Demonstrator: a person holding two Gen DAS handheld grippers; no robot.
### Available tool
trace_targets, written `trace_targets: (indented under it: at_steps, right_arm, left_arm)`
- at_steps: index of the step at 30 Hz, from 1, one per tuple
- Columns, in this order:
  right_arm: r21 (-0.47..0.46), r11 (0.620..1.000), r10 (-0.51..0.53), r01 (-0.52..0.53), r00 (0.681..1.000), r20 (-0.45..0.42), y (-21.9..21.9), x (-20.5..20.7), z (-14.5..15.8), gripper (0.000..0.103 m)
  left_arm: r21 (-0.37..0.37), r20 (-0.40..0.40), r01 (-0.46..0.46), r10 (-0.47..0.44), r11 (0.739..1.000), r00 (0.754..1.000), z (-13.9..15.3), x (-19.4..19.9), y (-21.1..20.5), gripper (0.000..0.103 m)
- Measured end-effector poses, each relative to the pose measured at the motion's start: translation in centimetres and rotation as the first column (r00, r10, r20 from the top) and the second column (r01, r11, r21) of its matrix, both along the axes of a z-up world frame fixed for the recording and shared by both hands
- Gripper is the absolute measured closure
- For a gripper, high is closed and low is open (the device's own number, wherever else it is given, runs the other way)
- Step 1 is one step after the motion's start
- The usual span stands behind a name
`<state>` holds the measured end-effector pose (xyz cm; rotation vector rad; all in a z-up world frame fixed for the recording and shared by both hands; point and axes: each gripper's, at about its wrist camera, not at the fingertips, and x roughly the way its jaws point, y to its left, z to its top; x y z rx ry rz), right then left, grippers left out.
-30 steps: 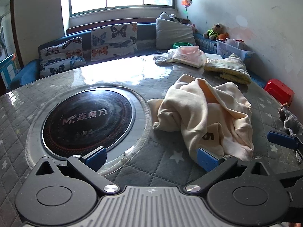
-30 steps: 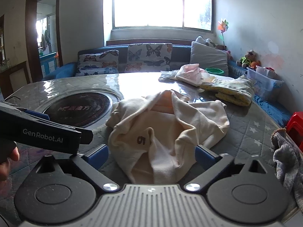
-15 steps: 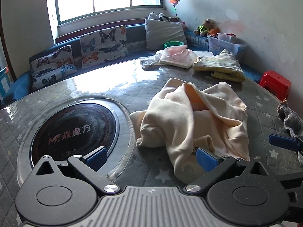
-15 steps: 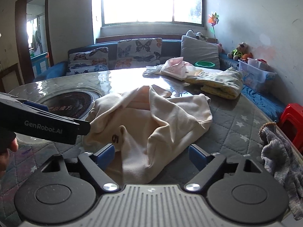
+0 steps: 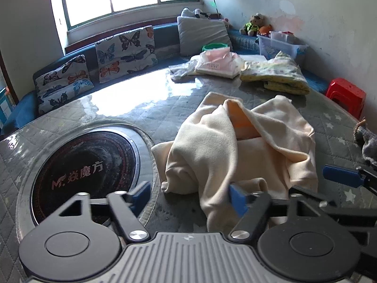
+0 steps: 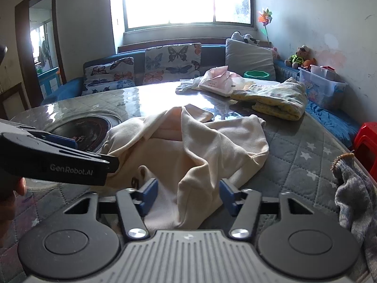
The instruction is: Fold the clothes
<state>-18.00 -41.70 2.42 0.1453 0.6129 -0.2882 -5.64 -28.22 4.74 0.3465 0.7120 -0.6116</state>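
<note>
A crumpled cream garment [image 5: 238, 146] with a dark number print lies on the quilted grey table [image 5: 153, 113]; it also shows in the right wrist view [image 6: 188, 146]. My left gripper [image 5: 189, 197] is open, low over the garment's near left edge, its right fingertip against the cloth. My right gripper [image 6: 187, 194] is open with the garment's near hem lying between its blue pads. The left gripper's body [image 6: 54, 162] crosses the left side of the right wrist view, and a right fingertip [image 5: 339, 175] shows in the left wrist view.
A round black cooktop [image 5: 84, 172] is set into the table at the left. Folded yellow clothes [image 5: 275, 77] and a pink bag [image 5: 216, 62] lie at the far side. A grey rag [image 6: 355, 193] hangs at the right edge. A red stool [image 5: 346, 96] stands beyond.
Both grippers have moved forward and down onto the garment's near edge. The jaws of both have narrowed but stay open. The garment has not moved.
</note>
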Motion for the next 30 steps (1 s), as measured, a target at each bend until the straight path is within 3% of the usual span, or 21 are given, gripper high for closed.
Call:
trace_targets:
  at_steps: [4, 6, 8, 12, 23, 30]
  right_arm:
    - [0.010, 1.000, 0.001, -0.001, 1.000, -0.024, -0.7, 0.8, -0.7, 0.063]
    - [0.014, 1.000, 0.002, -0.001, 0.999, -0.032, -1.0, 0.9, -1.0, 0.071]
    - [0.017, 1.000, 0.006, -0.005, 0.999, -0.035, -1.3, 0.9, -1.2, 0.082]
    - [0.024, 1.000, 0.016, -0.016, 1.000, -0.021, -1.5, 0.5, -1.0, 0.094]
    - [0.050, 0.988, 0.143, -0.143, 0.990, 0.006, -0.2, -3.0, 1.8, 0.096]
    - [0.054, 0.941, 0.338, -0.334, 0.936, -0.099, 3.7, -6.2, 2.3, 0.096]
  left_arm:
    - [0.004, -0.013, 0.009, -0.009, 1.000, 1.000, -0.4, 0.4, 0.2, 0.064]
    - [0.002, -0.014, 0.014, -0.014, 1.000, 1.000, -0.4, 0.5, 0.4, 0.083]
    - [-0.001, -0.016, 0.016, -0.016, 1.000, 1.000, -0.4, 0.6, 0.7, 0.092]
    - [-0.015, -0.012, 0.016, -0.016, 1.000, 1.000, -0.2, 0.7, 1.6, 0.094]
    - [-0.082, -0.040, 0.007, -0.011, 0.997, 0.999, 1.6, -0.6, 8.2, 0.096]
    - [-0.067, -0.100, -0.005, -0.002, 0.998, 0.995, 0.5, -3.2, 14.5, 0.096]
